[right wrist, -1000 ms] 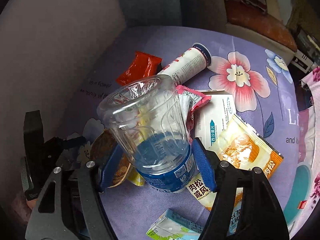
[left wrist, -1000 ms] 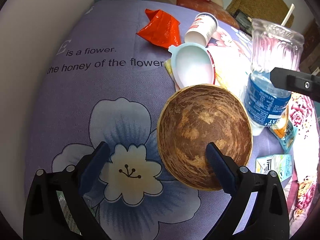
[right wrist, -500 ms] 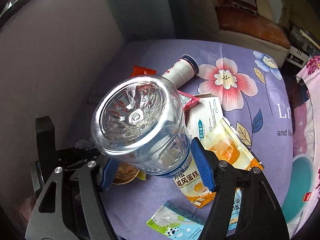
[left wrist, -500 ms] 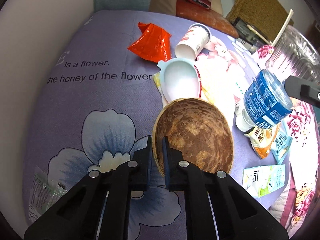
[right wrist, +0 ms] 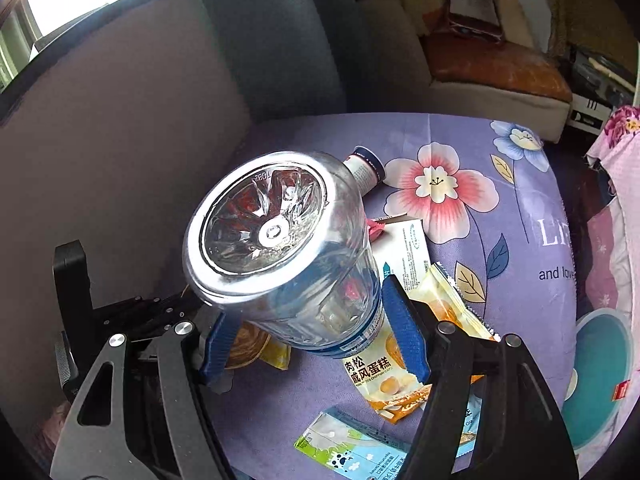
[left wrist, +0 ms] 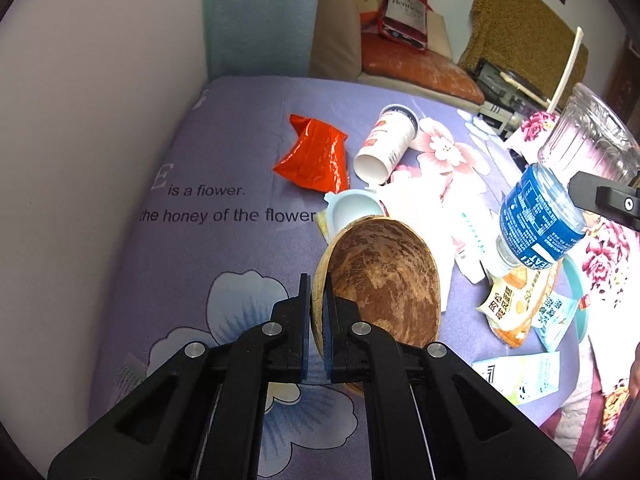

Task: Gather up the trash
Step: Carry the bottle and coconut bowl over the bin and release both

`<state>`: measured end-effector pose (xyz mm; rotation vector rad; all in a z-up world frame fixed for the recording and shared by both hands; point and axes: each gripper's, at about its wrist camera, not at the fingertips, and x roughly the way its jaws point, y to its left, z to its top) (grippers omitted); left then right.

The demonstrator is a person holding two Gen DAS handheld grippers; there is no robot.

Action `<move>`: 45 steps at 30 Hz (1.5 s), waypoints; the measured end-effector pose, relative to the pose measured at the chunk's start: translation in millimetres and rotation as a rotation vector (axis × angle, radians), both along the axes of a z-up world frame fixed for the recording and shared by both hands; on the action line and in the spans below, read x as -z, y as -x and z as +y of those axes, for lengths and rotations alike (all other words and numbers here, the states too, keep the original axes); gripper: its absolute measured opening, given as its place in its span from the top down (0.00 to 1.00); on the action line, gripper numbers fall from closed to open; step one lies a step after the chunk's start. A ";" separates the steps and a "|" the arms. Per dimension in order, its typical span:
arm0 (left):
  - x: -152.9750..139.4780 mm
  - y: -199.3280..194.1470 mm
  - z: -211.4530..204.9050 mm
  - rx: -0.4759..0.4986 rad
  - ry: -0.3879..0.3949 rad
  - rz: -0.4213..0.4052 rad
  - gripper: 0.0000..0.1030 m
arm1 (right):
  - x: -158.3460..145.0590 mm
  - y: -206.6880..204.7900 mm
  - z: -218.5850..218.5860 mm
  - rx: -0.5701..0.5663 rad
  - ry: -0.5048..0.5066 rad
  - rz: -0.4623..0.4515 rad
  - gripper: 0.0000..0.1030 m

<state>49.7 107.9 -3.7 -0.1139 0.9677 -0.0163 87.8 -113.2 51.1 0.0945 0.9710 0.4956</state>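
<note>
My left gripper (left wrist: 317,300) is shut on the near rim of a brown coconut-shell bowl (left wrist: 388,280), held tilted above the purple flowered sheet (left wrist: 208,248). My right gripper (right wrist: 308,320) is shut on a clear plastic water bottle (right wrist: 280,248) with a blue label, bottom toward the camera, lifted off the bed. The bottle also shows in the left wrist view (left wrist: 560,200) at the right. Part of the bowl (right wrist: 246,340) shows under the bottle.
On the sheet lie a red foil wrapper (left wrist: 316,156), a paper cup (left wrist: 386,142) on its side, a pale blue cup (left wrist: 352,210), a yellow cake packet (right wrist: 400,364) and a milk carton (right wrist: 352,444). A wall (left wrist: 80,120) runs along the left. A sofa (left wrist: 400,52) stands behind.
My left gripper closed on the bowl's rim and lifted and tilted it. My right gripper raised the bottle higher and tipped its bottom toward the camera.
</note>
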 end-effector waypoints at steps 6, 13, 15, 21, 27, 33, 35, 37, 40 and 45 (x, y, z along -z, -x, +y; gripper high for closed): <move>-24.3 -0.3 -8.0 0.018 0.015 -0.040 0.95 | -14.1 2.7 -18.3 0.031 -0.024 -0.040 0.37; -45.9 -8.0 -55.7 0.120 0.039 -0.076 0.95 | -32.0 14.3 -69.8 0.122 -0.038 -0.101 0.37; -50.2 -10.5 -75.4 0.158 0.041 -0.081 0.95 | -34.3 17.8 -89.2 0.159 -0.034 -0.117 0.37; -54.0 -19.3 -144.3 0.278 0.043 -0.078 0.95 | -29.4 30.3 -158.9 0.293 -0.047 -0.128 0.37; -46.9 -22.3 -222.2 0.405 0.014 -0.046 0.95 | -10.7 47.6 -228.7 0.423 -0.060 -0.110 0.37; -29.8 -23.2 -299.8 0.515 -0.027 0.004 0.95 | 8.4 71.2 -286.9 0.532 -0.061 -0.112 0.37; -23.0 -23.8 -321.7 0.545 -0.041 0.019 0.95 | 14.9 79.6 -307.8 0.569 -0.066 -0.111 0.37; -17.0 -23.8 -342.6 0.573 -0.055 0.028 0.95 | 23.0 86.4 -327.7 0.609 -0.065 -0.107 0.37; -6.1 -22.0 -372.8 0.612 -0.078 0.045 0.95 | 37.3 94.2 -356.1 0.660 -0.074 -0.084 0.37; 17.3 -21.6 -415.3 0.662 -0.120 0.090 0.94 | 63.6 107.1 -390.2 0.723 -0.089 -0.033 0.37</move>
